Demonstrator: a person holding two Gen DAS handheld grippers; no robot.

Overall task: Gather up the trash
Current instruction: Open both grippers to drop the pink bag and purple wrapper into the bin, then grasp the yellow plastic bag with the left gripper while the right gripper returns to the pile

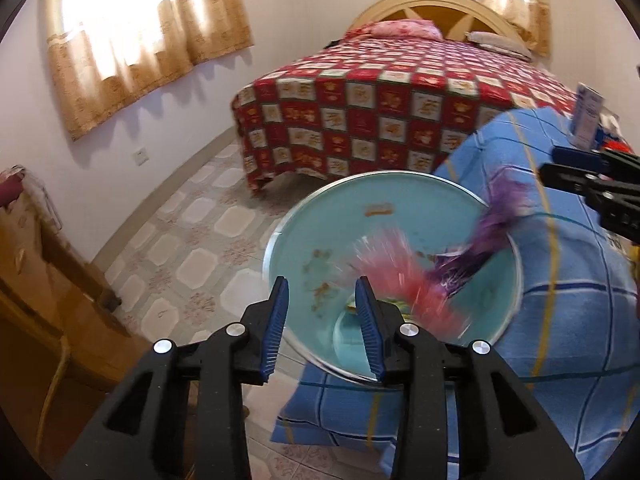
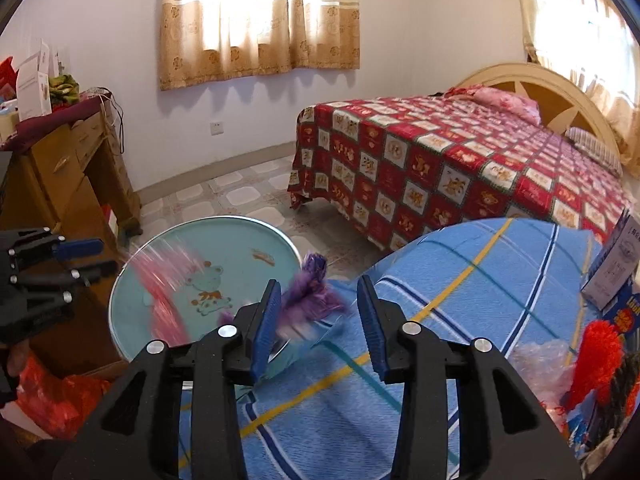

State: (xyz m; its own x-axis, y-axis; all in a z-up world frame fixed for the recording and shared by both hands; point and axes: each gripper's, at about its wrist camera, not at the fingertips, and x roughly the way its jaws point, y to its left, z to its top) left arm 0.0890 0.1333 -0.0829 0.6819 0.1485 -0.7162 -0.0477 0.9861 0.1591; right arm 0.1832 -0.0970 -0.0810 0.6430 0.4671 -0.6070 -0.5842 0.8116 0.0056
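You see the pink wrapper (image 1: 394, 268) and purple wrapper (image 1: 490, 228) only as motion smears over the blue basin (image 1: 332, 216); your left gripper's right finger (image 1: 368, 320) hides the basin's bottom; beside it, the box (image 2: 618, 264) is cut off.

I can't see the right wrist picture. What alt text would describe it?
Open tongs point over a blue checked cloth toward a light blue basin, where blurred pink and purple wrappers are tumbling. A red patterned bed stands behind.
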